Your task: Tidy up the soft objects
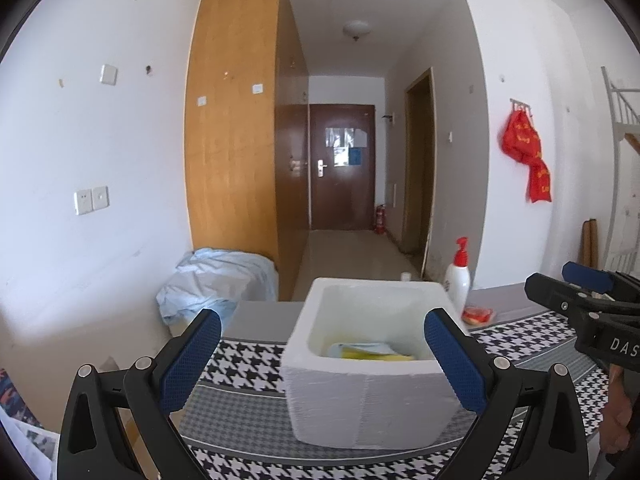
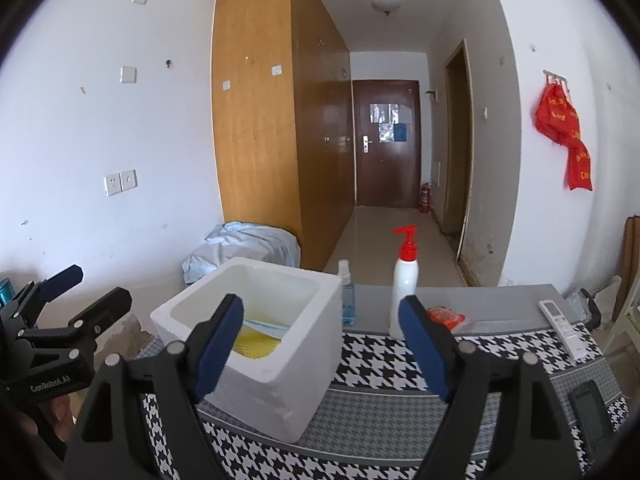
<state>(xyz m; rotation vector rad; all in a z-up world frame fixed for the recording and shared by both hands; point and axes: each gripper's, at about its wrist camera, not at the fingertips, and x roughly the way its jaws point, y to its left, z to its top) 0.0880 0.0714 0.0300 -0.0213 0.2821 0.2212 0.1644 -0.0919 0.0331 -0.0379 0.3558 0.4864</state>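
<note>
Both claws raised over the surface, spread wide and gripping nothing: left claw framing the white foam box, right claw aimed between box and white pump bottle. Probably mid-task, claws parked free to go for the next soft item. Foam box open-topped, standing on the houndstooth cloth, serving as the collection bin; inside, a yellow soft thing lying flat at the bottom with a pale blue-white piece against it, exact type unclear. Red-orange soft packet outside the box, on the bare grey strip just beside the pump bottle; likely next candidate. Blue spray bottle behind the box corner. Remote off right, well apart.
</note>
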